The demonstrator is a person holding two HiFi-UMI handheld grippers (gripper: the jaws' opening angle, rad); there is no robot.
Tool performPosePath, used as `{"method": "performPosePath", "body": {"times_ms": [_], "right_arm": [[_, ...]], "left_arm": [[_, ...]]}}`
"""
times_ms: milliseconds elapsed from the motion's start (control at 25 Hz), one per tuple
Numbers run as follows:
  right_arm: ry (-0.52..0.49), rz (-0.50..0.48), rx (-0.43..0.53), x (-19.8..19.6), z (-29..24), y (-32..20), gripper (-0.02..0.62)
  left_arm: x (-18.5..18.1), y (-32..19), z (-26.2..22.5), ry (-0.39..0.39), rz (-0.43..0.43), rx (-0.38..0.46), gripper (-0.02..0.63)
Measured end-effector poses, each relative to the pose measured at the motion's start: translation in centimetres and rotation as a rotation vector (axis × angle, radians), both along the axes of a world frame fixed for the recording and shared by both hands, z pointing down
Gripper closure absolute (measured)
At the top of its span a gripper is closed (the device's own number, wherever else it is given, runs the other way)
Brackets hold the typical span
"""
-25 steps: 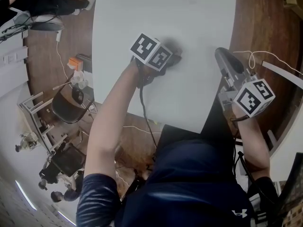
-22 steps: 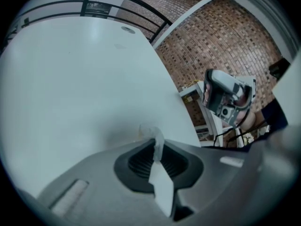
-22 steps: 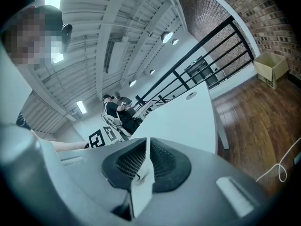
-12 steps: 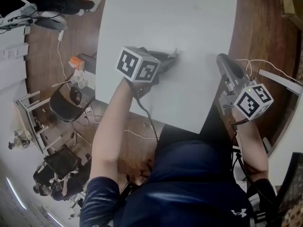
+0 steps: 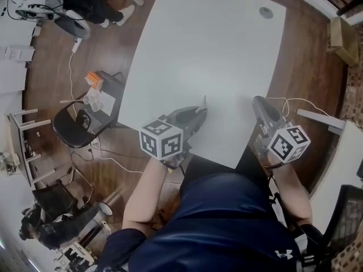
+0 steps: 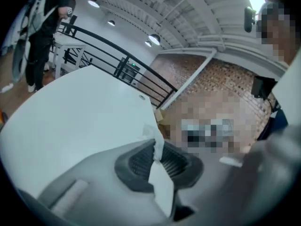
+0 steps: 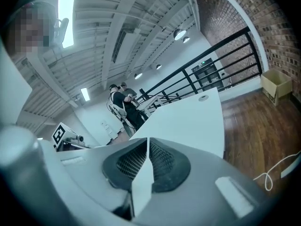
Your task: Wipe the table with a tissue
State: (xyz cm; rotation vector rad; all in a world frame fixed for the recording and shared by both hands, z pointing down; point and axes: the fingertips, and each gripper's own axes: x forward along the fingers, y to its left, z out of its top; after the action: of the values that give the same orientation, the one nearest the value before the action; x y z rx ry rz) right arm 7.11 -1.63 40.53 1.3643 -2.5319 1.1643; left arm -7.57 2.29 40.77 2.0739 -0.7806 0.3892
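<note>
1. A chair (image 5: 76, 128) and an orange box (image 5: 93, 79) are sitting on the floor left of the table (image 5: 215, 50).
2. The left gripper (image 5: 198, 113) is pinching the tissue (image 6: 159, 142) at the table's near edge.
3. The right gripper (image 7: 147, 157) is pressing its fingers together, holding nothing.

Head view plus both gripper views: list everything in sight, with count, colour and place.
table: one, white, centre of the head view.
tissue: one, white, pinched in the left gripper's jaws, by the table's near edge.
round cap: one, grey, set in the table near its far right corner.
cardboard box: one, brown, on the floor past the table's right side.
chair: one, black, on the floor left of the table.
floor: brown wood, all around the table.
railing: one, black, beyond the table's far end.
left gripper: one, grey, shut on the tissue.
right gripper: one, grey, shut and empty, beside the table's near right corner.
</note>
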Motion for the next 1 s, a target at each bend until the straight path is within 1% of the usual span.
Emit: {"method": "performPosePath", "body": {"times_ms": [80, 160, 280, 440, 560, 760, 1000], "right_arm": [[0.032, -0.012, 0.024, -0.9, -0.7, 0.9, 0.578], [0.055, -0.027, 0.051, -1.7, -1.4, 1.6, 0.581], [0.074, -0.057, 0.088, -2.8, -2.5, 2.3, 0.583], [0.093, -0.103, 0.132, -4.3, -4.4, 3.0, 0.583], [0.104, -0.126, 0.164, -5.1, -5.7, 3.5, 0.583], [0.109, -0.152, 0.212, -6.2, -6.0, 3.5, 0.583], [0.118, -0.143, 0.265, -6.6, -8.6, 3.9, 0.583]], "left_arm": [[-0.5, 1.4, -0.5, 0.025, -0.048, 0.005, 0.580], [-0.7, 2.3, -0.9, 0.035, -0.085, 0.025, 0.580], [-0.7, 2.9, -1.7, 0.042, -0.126, 0.074, 0.580], [-1.2, 3.1, -3.7, 0.072, -0.171, 0.123, 0.580], [-1.5, 3.4, -5.0, 0.086, -0.185, 0.157, 0.580], [-1.8, 3.1, -5.5, 0.103, -0.211, 0.210, 0.580], [-1.4, 3.8, -8.0, 0.116, -0.216, 0.271, 0.580]]}}
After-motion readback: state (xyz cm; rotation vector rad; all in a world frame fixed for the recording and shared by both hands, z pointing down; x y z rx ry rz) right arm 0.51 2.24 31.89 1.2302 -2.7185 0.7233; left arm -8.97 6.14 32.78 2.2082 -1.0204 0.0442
